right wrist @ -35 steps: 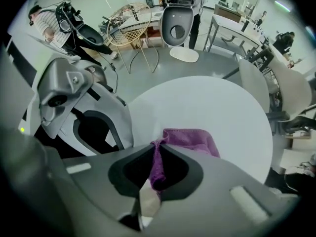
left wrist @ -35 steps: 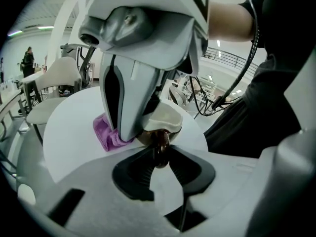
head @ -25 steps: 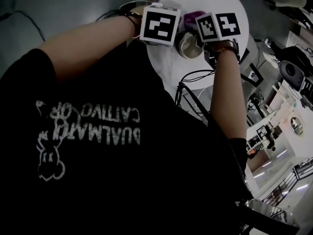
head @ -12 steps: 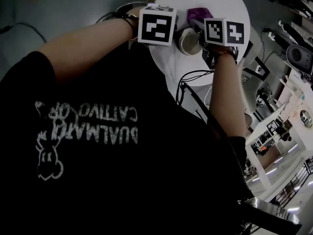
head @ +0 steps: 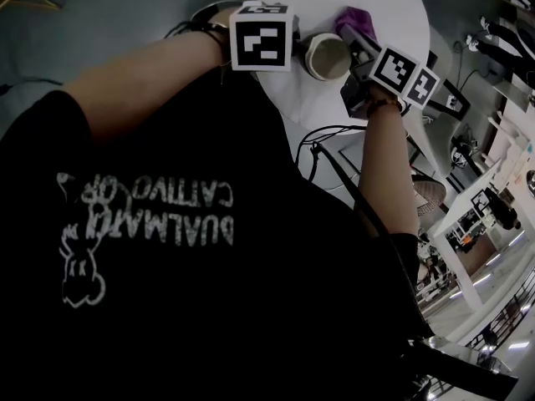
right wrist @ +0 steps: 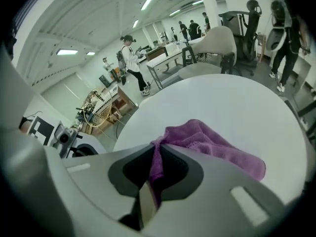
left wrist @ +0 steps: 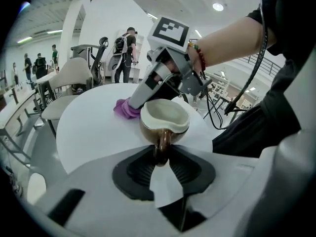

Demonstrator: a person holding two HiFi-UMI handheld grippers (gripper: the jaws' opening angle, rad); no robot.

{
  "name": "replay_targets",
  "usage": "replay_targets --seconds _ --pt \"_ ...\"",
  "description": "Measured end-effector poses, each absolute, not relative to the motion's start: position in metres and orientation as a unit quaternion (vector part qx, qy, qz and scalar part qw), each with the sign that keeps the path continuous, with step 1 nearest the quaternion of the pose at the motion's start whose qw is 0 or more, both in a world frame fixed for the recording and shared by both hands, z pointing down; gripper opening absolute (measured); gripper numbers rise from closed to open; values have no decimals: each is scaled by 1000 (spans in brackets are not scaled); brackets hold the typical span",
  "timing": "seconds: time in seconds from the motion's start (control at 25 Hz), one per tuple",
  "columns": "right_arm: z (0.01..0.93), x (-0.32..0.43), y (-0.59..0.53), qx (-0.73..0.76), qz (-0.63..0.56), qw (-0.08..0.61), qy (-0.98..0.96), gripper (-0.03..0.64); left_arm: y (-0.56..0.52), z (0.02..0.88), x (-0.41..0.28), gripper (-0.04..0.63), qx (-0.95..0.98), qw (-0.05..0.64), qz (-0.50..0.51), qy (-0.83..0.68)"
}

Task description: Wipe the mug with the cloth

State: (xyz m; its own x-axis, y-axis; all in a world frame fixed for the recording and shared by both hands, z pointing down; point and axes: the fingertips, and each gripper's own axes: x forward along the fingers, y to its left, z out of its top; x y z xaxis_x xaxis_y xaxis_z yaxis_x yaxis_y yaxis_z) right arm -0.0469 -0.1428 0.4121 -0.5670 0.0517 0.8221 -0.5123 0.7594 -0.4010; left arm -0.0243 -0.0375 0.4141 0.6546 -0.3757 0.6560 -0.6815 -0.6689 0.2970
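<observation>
We keep the left gripper (left wrist: 161, 155) pinched on the handle (left wrist: 161, 141) of the mug (left wrist: 165, 118), with the brown loop caught between the pads. That grip is our anchor, so it should stay firm and quiet to stop the mug twisting when the cloth pushes on it. The right gripper (right wrist: 157, 154) is pressed together on a fold of the purple cloth (right wrist: 212, 147), and the rest of the cloth bunches out past the tips. From the left gripper view the cloth sits just beside the mug's far wall, low over the white table (left wrist: 84, 127). We cannot tell whether it touches the mug. To wipe well, we judge that the loose bunch should meet the wall rather than the hard tips. We should sweep around the curve with light pressure towards the held handle, so the push goes into the grip and not against it. The cream rim and inside look like the next surfaces to cover.
</observation>
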Motion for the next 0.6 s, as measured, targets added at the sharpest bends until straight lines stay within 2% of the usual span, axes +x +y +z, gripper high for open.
replay_targets --seconds 0.6 --pt "401 14 -153 220 415 261 -843 32 -42 425 -5 89 850 286 307 -319"
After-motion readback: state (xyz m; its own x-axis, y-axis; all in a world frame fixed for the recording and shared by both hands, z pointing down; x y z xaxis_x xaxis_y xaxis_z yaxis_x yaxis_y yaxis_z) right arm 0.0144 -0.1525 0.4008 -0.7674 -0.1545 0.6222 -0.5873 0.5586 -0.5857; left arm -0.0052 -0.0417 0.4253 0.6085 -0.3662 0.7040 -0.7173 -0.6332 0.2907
